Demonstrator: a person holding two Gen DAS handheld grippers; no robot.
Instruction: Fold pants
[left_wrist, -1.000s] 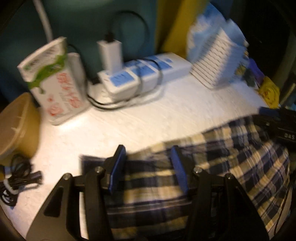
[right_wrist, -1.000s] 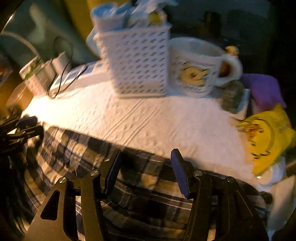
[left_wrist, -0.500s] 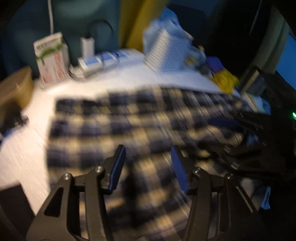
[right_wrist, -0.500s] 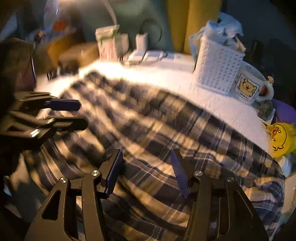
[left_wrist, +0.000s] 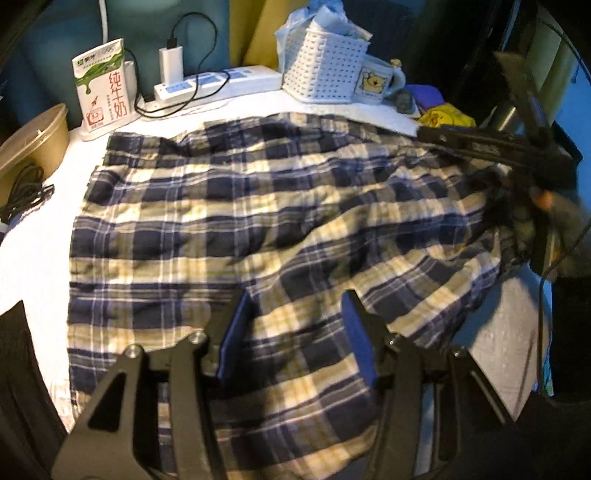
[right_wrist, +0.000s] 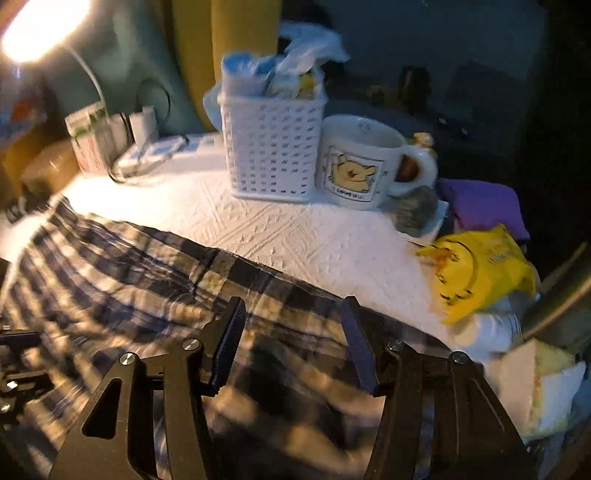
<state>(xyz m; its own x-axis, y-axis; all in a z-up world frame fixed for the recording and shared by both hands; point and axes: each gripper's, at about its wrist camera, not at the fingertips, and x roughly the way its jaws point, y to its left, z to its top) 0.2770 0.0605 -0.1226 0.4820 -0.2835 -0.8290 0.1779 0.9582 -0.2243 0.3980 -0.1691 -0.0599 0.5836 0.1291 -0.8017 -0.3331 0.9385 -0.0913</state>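
Plaid pants (left_wrist: 258, 221) are lying rumpled across the white table (left_wrist: 33, 266) under the left gripper (left_wrist: 295, 314), whose jaws are hanging apart and empty; a pinch here risks gathering several layers. Right gripper (right_wrist: 291, 332), likewise released, is hovering over the far hem near the mug (right_wrist: 358, 162) and basket (right_wrist: 273, 147), which a sweeping fold could be knocking over.

Readable text: only the milk carton (left_wrist: 102, 85), back-left corner of the bench. Large red Chinese characters "纯牛奶" run down its white front. Small print in the green band at the top and a red badge at the bottom, both too small to read. Mug (left_wrist: 376, 79) at the back edge has a bear picture; caption under it illegible. Yellow packet (right_wrist: 480, 269) at the right edge: print blurred.
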